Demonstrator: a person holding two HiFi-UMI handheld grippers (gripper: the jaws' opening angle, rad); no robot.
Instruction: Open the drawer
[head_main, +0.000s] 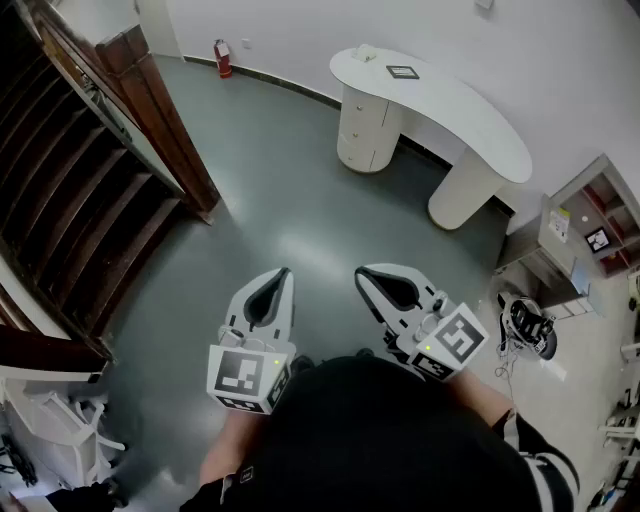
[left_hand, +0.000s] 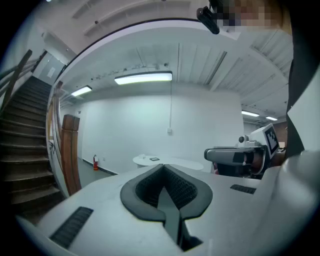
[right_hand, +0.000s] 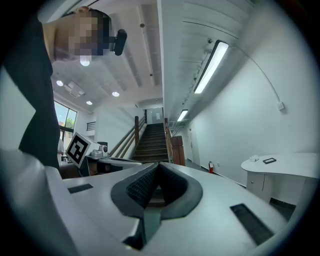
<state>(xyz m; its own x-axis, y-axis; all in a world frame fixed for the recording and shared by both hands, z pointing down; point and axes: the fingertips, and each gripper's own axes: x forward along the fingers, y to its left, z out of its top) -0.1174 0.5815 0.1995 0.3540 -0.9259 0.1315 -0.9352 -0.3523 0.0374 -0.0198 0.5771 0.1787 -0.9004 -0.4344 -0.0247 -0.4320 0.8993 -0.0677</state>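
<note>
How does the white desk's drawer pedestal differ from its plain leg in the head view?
The drawer pedestal shows horizontal seams of stacked drawers; the plain leg is smooth. The drawer pedestal stands under the desktop's end nearer the fire extinguisher; the plain leg stands under the end nearer the shelf unit. Both are white, rounded and stand on the grey floor.
</note>
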